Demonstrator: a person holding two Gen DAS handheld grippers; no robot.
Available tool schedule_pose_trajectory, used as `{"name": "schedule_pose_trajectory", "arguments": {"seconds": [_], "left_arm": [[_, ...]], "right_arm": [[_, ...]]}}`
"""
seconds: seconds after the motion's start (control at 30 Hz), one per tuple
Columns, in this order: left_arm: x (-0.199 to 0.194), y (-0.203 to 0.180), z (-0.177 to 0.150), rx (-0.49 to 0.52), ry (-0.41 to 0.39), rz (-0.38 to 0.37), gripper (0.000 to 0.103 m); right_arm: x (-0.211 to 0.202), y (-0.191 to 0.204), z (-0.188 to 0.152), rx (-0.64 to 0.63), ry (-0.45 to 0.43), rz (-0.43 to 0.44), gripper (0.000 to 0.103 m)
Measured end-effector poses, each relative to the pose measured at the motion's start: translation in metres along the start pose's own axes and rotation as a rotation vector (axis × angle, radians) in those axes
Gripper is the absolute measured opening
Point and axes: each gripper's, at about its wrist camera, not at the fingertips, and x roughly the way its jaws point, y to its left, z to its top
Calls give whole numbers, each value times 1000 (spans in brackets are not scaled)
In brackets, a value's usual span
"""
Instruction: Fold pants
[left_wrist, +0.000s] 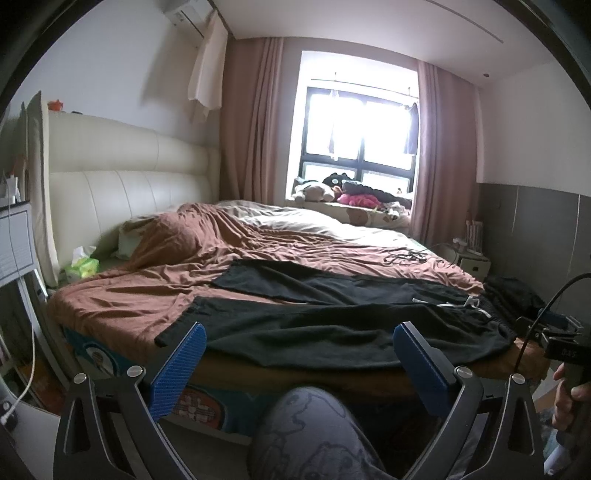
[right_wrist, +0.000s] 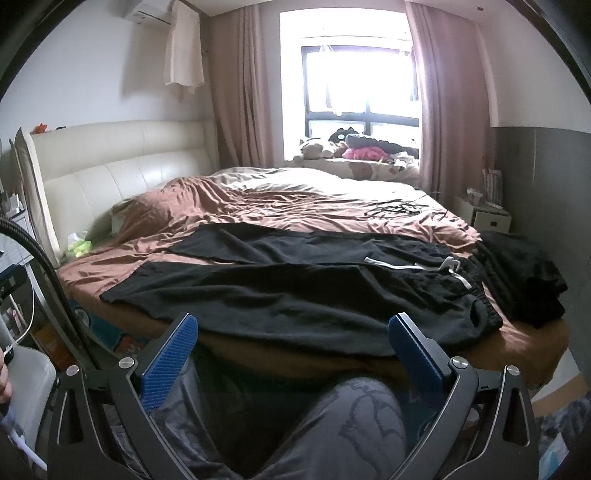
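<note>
I have both grippers spread wide and empty, held back off the bed edge. Ahead of my left gripper (left_wrist: 297, 363) the black cotton drawstring pants (left_wrist: 332, 314) lie flat across the rust-brown bedsheet (left_wrist: 129, 295), legs splayed apart, so either cuff is reachable. From my right gripper (right_wrist: 291, 354) the white drawstring (right_wrist: 413, 267) lies ahead to the right; beyond it sits a dark pile (right_wrist: 524, 284), possibly folded clothes.
</note>
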Motion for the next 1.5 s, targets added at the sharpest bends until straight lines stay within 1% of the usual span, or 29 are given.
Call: {"name": "schedule_pose_trajectory", "arguments": {"seconds": [0.43, 0.67, 0.9, 1.07, 1.23, 1.3, 1.5], "left_arm": [[1, 1, -1, -11, 10, -1, 103], [6, 10, 1, -29, 17, -10, 102], [29, 22, 7, -36, 45, -3, 102], [54, 37, 7, -62, 87, 10, 103], [79, 55, 4, -95, 129, 27, 102], [87, 62, 3, -112, 135, 21, 102], [110, 76, -1, -121, 169, 46, 102]], "right_arm": [[1, -2, 0, 2, -2, -1, 103], [5, -3, 2, 4, 3, -8, 103], [17, -13, 7, 22, 11, -33, 103], [30, -21, 9, 36, 28, -46, 103], [45, -35, 12, 67, 50, -62, 103], [50, -41, 14, 83, 58, -67, 103], [62, -59, 18, 120, 79, -73, 103]]}}
